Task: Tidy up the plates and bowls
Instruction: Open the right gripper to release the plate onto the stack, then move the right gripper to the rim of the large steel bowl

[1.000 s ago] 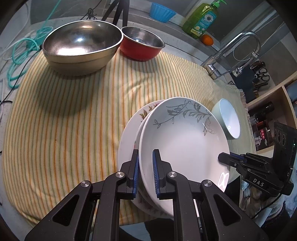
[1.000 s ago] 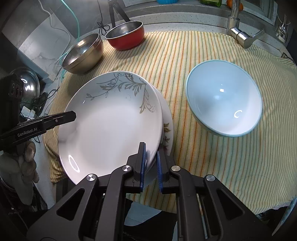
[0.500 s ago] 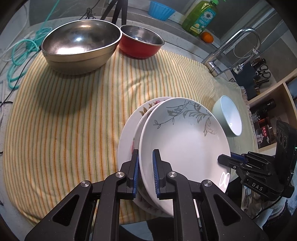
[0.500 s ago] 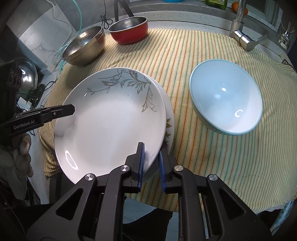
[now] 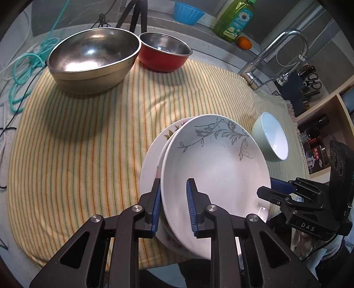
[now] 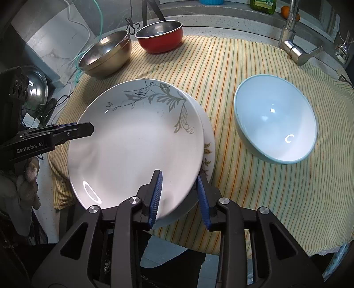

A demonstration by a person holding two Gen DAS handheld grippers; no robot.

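A white plate with a grey leaf pattern [image 5: 212,164] [image 6: 137,141] lies tilted on a stack of floral plates [image 5: 150,168] [image 6: 208,141] at the near edge of the striped cloth [image 5: 88,141]. My left gripper [image 5: 174,183] straddles its near-left rim. The jaws are opening, and the pads stand a little off the rim. My right gripper [image 6: 179,177] straddles the rim on the opposite side, its jaws also opening and clear of the plate. Each gripper shows in the other's view: the right gripper [image 5: 265,188] and the left gripper [image 6: 86,129].
A light blue bowl [image 6: 274,119] [image 5: 272,139] sits right of the plates. A steel bowl [image 5: 93,59] and a red bowl [image 5: 163,51] stand at the back of the cloth. A faucet [image 5: 276,57], soap bottle [image 5: 234,20] and blue cup [image 5: 188,12] line the rear counter.
Both grippers' jaws have widened around the leaf plate's rim, letting go of it. Neither hand has moved.
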